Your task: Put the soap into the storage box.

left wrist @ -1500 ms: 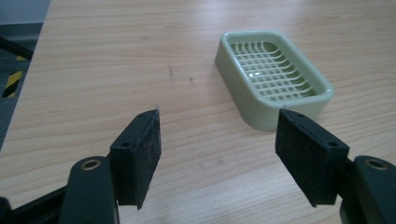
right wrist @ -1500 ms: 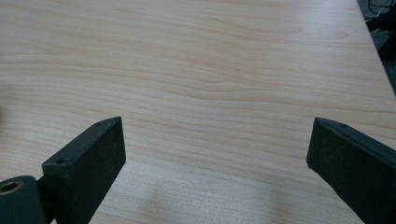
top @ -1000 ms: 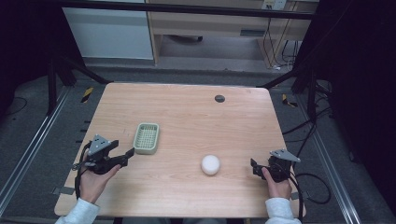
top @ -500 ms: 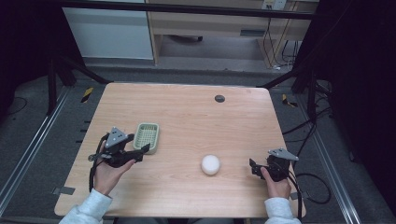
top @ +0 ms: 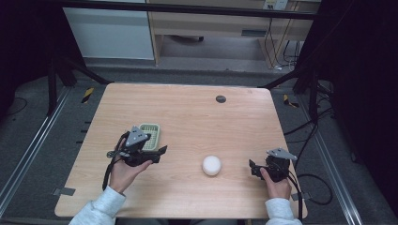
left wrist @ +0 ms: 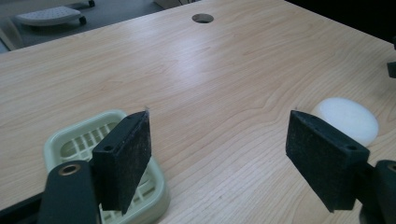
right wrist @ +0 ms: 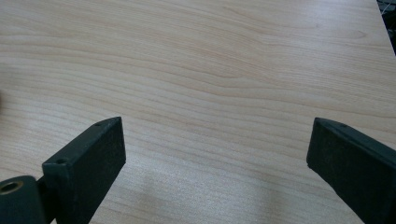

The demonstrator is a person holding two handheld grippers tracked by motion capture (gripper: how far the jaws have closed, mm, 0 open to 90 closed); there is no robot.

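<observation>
- The left tool (top: 157,152) hangs over the left half of the desk (top: 197,117), held in a hand (top: 123,172) that comes in from the near edge; its jaws stand wide apart with nothing between them.
- In the left gripper view the left tool (left wrist: 219,149) looks across the wood, with one pad (left wrist: 125,156) over the near right corner of the soap dish and the other pad (left wrist: 322,158) just in front of the white piece.
- The pale green soap dish (top: 150,136) lies flat on the desk, left of centre, just beyond the left tool; its slatted bottom shows in the left gripper view (left wrist: 84,142), partly covered by the jaw.
- A white round piece (top: 211,165) lies on the desk right of the dish and well apart from it, between the two tools; in the left gripper view it sits at the right (left wrist: 348,119), flat on the wood.
- The right tool (top: 252,168) is near the right near corner of the desk, held low, with its jaws wide and holding nothing.
- In the right gripper view the right tool (right wrist: 217,154) looks along bare wood grain between its two black pads.
- A small dark round hole (top: 220,99) is in the desk near its far edge, right of centre; it also shows at the top of the left gripper view (left wrist: 202,18).
</observation>
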